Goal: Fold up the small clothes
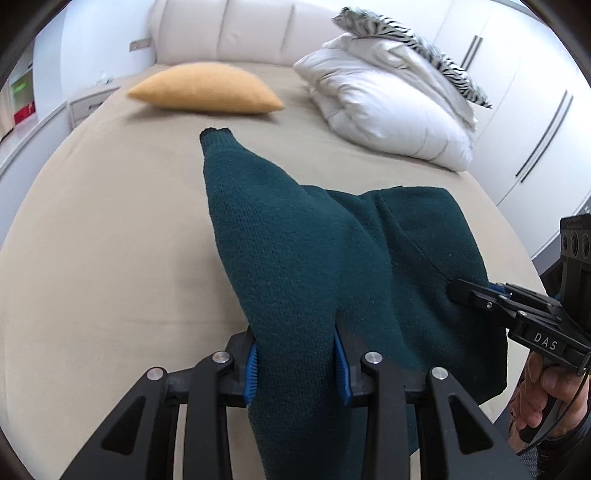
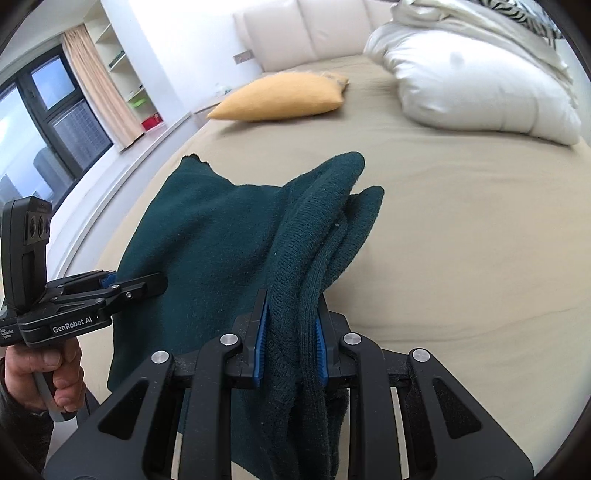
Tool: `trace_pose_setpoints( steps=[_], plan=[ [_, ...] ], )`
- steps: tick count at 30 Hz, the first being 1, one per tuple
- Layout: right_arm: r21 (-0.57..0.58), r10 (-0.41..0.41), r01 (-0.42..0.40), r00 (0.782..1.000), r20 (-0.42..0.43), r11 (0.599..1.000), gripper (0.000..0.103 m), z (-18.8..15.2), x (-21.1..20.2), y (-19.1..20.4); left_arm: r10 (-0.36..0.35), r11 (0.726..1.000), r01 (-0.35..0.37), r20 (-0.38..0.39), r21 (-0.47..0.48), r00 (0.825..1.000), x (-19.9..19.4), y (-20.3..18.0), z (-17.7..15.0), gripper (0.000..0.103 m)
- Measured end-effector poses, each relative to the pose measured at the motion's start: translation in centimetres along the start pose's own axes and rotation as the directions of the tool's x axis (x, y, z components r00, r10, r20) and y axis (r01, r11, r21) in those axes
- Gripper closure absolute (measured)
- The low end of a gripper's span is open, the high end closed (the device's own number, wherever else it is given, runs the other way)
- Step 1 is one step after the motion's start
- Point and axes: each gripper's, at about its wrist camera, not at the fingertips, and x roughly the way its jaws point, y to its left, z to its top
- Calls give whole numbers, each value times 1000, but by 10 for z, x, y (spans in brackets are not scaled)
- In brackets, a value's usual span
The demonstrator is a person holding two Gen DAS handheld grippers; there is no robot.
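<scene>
A dark green knit sweater (image 1: 369, 251) hangs between both grippers above the beige bed (image 1: 110, 229). My left gripper (image 1: 297, 354) is shut on one edge of it, and a sleeve with a dark cuff (image 1: 216, 134) sticks out ahead. My right gripper (image 2: 291, 332) is shut on a bunched, layered part of the sweater (image 2: 207, 236). The right gripper also shows in the left wrist view (image 1: 458, 290), at the sweater's right edge. The left gripper shows in the right wrist view (image 2: 159, 282), at the sweater's left edge.
A yellow cushion (image 1: 207, 92) lies at the far middle of the bed. A white folded duvet (image 1: 391, 99) with a zebra-striped pillow (image 1: 406, 40) on top sits at the far right. A padded headboard (image 1: 229, 29) is behind, wardrobes (image 1: 535, 110) at right.
</scene>
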Motion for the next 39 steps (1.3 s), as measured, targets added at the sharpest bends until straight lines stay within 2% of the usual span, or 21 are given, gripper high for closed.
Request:
trace_pose_setpoints(
  steps=[3,6,8,10,12,13,15,18,21,24,27,28,31,33,35,36,37,38,39],
  plan=[
    [32,23,-22,999,-36,999,83,-17,27,3,0,1000,-1,-43,-25,999,24,22,-17,67],
    [140,77,-64,992,-95,988,83,-37,65,-12,-8,997,-1,-114,-79,993,59,43,-32,65],
    [232,93,-61,987,-128,971,82,-53,91,-36,-59,990,46,-94,-137,994,71,61,-42,58],
    [362,197,-142,973,-119,921,80,-69,109,-65,-109,980,95,-74,-177,991,74,69,-48,57],
    [456,289,-230,955,-62,860,81,-81,116,-85,-100,984,89,-65,-152,993,75,66,-49,55],
    [460,301,-246,952,-48,853,81,-84,117,-87,-94,985,83,-65,-149,993,77,64,-48,53],
    [427,289,-245,957,-39,870,79,-84,116,-81,-106,980,94,-64,-176,992,77,65,-47,49],
    [442,307,-268,951,-17,856,78,-93,106,-81,-122,973,110,-48,-201,991,72,65,-50,47],
    [464,281,-251,960,4,849,67,-96,90,-86,-70,982,65,-17,-179,997,54,57,-52,47],
    [452,166,-165,985,37,877,63,-104,57,-95,21,991,-15,44,-134,999,26,51,-57,47],
    [437,115,-136,991,74,889,63,-107,26,-108,79,992,-64,136,-113,988,-4,41,-63,37],
    [427,92,-121,992,88,896,63,-108,14,-106,107,990,-89,170,-110,980,-15,37,-66,31],
    [389,46,-93,991,127,917,63,-109,-16,-96,150,988,-133,262,-83,953,-42,18,-75,24],
    [353,11,-63,989,148,934,63,-108,-38,-87,190,982,-181,314,-59,930,-57,6,-80,13],
    [305,-35,-19,984,172,952,63,-104,-56,-72,253,965,-257,396,-44,882,-81,-9,-85,0],
    [275,-54,0,981,189,961,63,-102,-66,-64,269,960,-278,431,-42,861,-91,-13,-88,0],
    [243,-82,30,975,207,970,57,-99,-78,-52,286,952,-302,471,-43,835,-105,-18,-91,0],
    [214,-109,59,968,228,975,47,-96,-88,-41,300,946,-321,501,-46,812,-116,-23,-93,0],
    [176,-138,93,955,263,980,42,-94,-100,-29,313,940,-337,517,-51,796,-124,-26,-94,0]
  ],
)
